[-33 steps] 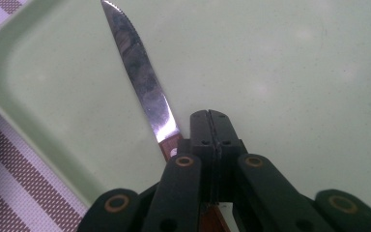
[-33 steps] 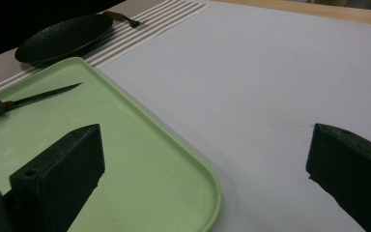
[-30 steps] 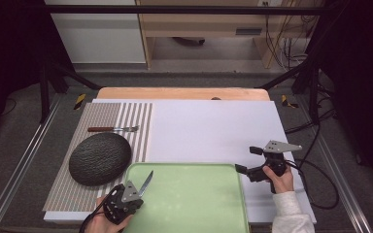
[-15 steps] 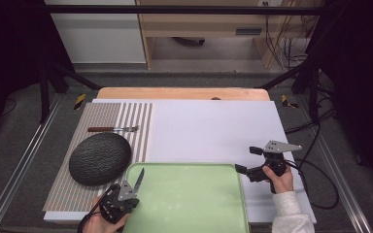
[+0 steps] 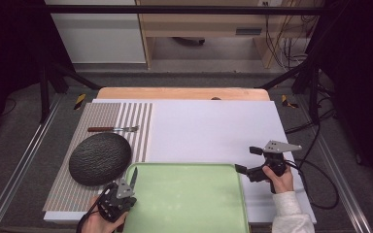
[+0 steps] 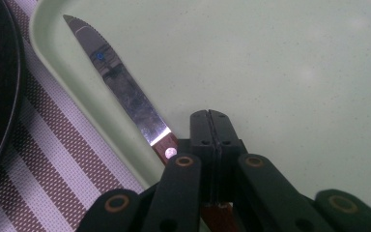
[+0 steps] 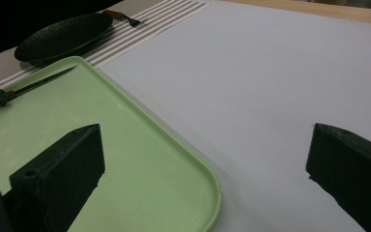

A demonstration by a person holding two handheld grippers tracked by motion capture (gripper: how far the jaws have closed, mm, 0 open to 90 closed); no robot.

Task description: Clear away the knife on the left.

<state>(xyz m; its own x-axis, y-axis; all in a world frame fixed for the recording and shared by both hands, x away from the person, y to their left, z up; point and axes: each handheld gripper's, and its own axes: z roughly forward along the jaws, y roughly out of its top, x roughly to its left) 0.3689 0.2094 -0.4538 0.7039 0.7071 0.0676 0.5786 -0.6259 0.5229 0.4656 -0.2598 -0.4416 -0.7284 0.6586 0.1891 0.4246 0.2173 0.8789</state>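
Observation:
My left gripper (image 5: pixel 124 188) (image 6: pixel 208 117) is shut on the reddish wooden handle of a steel knife (image 6: pixel 121 87). Its serrated blade (image 5: pixel 133 176) points away along the left rim of the green tray (image 5: pixel 189 204), just inside the rim (image 6: pixel 84 104). A textured black plate (image 5: pixel 100 158) lies on the striped placemat (image 5: pixel 126 116) to the left, with a fork (image 5: pixel 114 129) beyond it. My right gripper (image 5: pixel 246 171) (image 7: pixel 205 142) hovers open by the tray's right corner (image 7: pixel 207 186) with nothing between its jaws. The right gripper view shows the knife (image 7: pixel 43 79) far off.
A white sheet (image 5: pixel 213 131) covers the table from the placemat to the right edge. A wooden board (image 5: pixel 179 93) runs along the back. Metal rails flank the table. The right gripper's cable (image 5: pixel 320 194) loops off to the right.
The left gripper has turned the knife so that its blade swung from slanting right to pointing nearly straight away, and shifted a little left. The right gripper has stayed put.

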